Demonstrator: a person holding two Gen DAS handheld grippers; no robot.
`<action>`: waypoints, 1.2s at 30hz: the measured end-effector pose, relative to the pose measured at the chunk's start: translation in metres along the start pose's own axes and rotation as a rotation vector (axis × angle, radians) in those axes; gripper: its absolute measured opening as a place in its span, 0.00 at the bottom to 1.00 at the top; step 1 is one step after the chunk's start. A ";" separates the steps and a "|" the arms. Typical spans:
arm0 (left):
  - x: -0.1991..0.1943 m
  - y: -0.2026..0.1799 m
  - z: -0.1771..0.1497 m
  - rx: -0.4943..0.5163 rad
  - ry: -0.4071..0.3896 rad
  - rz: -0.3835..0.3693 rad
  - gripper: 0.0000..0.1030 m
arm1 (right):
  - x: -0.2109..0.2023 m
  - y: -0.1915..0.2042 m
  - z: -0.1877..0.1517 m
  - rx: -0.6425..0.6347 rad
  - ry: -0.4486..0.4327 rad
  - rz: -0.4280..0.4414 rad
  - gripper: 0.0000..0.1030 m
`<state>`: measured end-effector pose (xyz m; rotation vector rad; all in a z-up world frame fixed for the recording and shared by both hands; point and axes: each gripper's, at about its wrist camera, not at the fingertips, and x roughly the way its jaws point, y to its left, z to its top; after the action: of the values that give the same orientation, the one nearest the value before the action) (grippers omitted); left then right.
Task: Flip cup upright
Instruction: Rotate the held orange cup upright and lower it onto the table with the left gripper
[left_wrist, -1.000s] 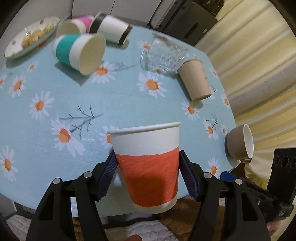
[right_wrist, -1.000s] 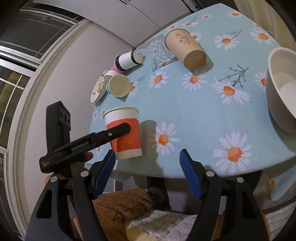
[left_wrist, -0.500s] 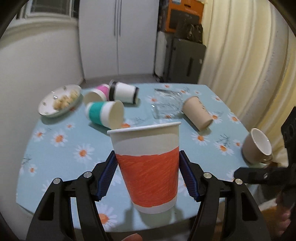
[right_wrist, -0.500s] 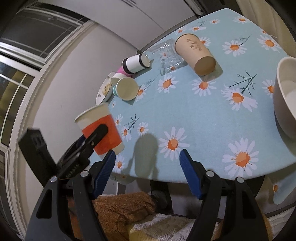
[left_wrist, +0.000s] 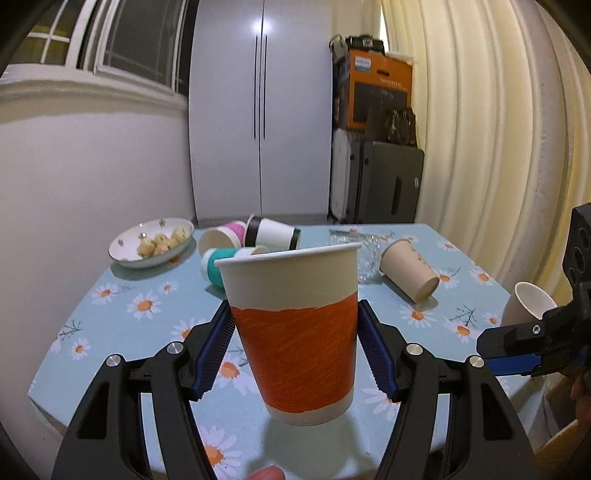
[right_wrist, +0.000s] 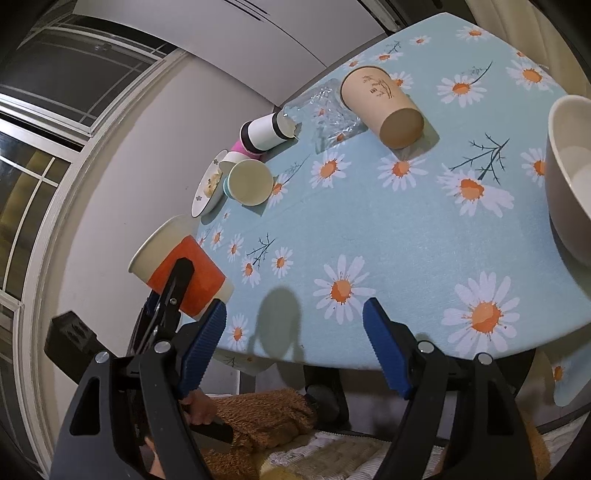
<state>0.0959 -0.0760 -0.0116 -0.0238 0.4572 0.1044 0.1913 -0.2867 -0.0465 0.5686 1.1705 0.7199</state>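
Note:
My left gripper (left_wrist: 295, 347) is shut on an orange and white paper cup (left_wrist: 295, 332), mouth up, held above the near edge of the daisy tablecloth (left_wrist: 147, 317). In the right wrist view the same cup (right_wrist: 181, 269) hangs tilted off the table's left edge, with the left gripper's finger across it. My right gripper (right_wrist: 295, 343) is open and empty over the table's near edge (right_wrist: 369, 362).
Lying on their sides: a tan cup (left_wrist: 410, 273), a teal cup (right_wrist: 247, 181), a pink cup (left_wrist: 225, 236), a black-banded white cup (left_wrist: 273, 232) and a clear glass (right_wrist: 328, 114). A plate of snacks (left_wrist: 151, 243) sits far left. A beige mug (right_wrist: 569, 173) lies at the right edge.
The left gripper has lifted the orange cup off the table and levelled out toward the room, carrying the cup left past the table edge. The right gripper has barely moved.

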 end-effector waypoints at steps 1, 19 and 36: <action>-0.001 0.000 -0.002 0.000 -0.013 0.001 0.63 | 0.001 0.000 0.000 0.002 0.002 0.002 0.74; 0.009 0.002 -0.053 0.021 -0.245 0.116 0.63 | 0.006 -0.003 -0.001 -0.005 0.012 -0.018 0.74; 0.025 -0.003 -0.083 0.060 -0.285 0.150 0.64 | 0.009 -0.001 -0.002 -0.031 0.008 -0.080 0.74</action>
<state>0.0818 -0.0802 -0.0971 0.0837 0.1763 0.2378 0.1916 -0.2804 -0.0536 0.4907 1.1810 0.6715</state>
